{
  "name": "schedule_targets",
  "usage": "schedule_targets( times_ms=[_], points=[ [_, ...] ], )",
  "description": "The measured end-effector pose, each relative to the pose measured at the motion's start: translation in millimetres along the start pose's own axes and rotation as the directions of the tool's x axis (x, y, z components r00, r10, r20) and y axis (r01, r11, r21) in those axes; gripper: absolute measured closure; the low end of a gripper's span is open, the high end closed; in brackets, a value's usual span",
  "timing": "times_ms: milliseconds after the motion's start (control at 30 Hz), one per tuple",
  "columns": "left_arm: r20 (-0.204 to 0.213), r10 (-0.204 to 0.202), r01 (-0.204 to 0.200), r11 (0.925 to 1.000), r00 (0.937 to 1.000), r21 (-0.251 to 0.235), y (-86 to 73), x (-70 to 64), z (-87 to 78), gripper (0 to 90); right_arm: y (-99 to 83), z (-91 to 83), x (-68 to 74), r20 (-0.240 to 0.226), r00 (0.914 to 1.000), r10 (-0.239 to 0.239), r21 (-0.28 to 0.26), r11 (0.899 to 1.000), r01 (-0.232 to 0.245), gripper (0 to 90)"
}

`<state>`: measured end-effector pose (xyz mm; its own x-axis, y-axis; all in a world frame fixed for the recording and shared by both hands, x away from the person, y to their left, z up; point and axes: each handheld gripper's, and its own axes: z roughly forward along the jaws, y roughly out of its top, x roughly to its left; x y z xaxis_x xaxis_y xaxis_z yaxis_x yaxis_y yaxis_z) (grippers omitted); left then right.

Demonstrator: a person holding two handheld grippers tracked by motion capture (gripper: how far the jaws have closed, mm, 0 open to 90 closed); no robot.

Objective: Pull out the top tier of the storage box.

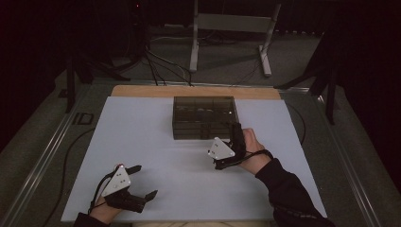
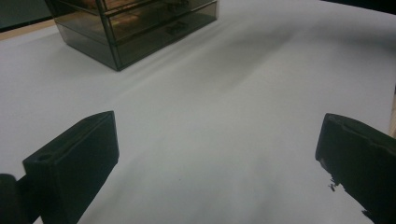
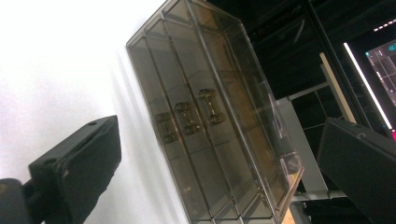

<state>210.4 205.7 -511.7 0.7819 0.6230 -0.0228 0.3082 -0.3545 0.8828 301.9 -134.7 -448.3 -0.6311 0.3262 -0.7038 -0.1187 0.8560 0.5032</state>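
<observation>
A smoky see-through drawer box (image 1: 204,117) stands on the white sheet (image 1: 142,142) toward the back middle. Its three stacked drawers carry small metal knobs (image 3: 187,119). My right gripper (image 1: 235,134) is turned on its side just in front of the box's right front corner, jaws open, nothing between them; in the right gripper view the box (image 3: 219,116) fills the space ahead of the open gripper (image 3: 215,172). My left gripper (image 1: 143,181) rests near the front left of the sheet, open and empty. The left gripper view has the box (image 2: 135,28) far off at the top left.
The sheet lies on a wooden board (image 1: 194,91) over a grey table. Behind the table stand a white frame (image 1: 231,28) and dark stand legs (image 1: 331,80) with cables on the floor.
</observation>
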Motion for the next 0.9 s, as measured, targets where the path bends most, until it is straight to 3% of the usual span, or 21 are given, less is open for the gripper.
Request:
schedule_targets(
  times_ms=[167, 300, 533, 900],
  points=[
    [0.001, -0.004, 0.004, 1.0, 1.0, -0.001, -0.1, -0.3, 0.1, 0.1, 5.4, 7.3, 6.9, 0.029, 0.9969, -0.073, 0.034, 0.997, 0.072, 0.1],
    [0.001, -0.002, 0.002, 1.0, 1.0, -0.002, -0.1, -0.2, -0.2, 0.1, 8.6, 11.8, 10.8, 0.042, 0.9942, -0.099, 0.065, 0.993, 0.096, 0.1],
    [0.004, -0.006, 0.006, 1.0, 1.0, -0.003, 0.0, -0.1, -0.2, 0.1, 14.0, 24.8, 22.9, 0.061, 0.9789, -0.195, 0.126, 0.974, 0.186, 3.2],
    [0.008, -0.005, 0.005, 1.0, 1.0, -0.004, 0.0, -0.2, -0.4, 0.1, 18.8, 41.9, 37.4, 0.077, 0.9529, -0.293, 0.211, 0.939, 0.272, 5.2]
  ],
)
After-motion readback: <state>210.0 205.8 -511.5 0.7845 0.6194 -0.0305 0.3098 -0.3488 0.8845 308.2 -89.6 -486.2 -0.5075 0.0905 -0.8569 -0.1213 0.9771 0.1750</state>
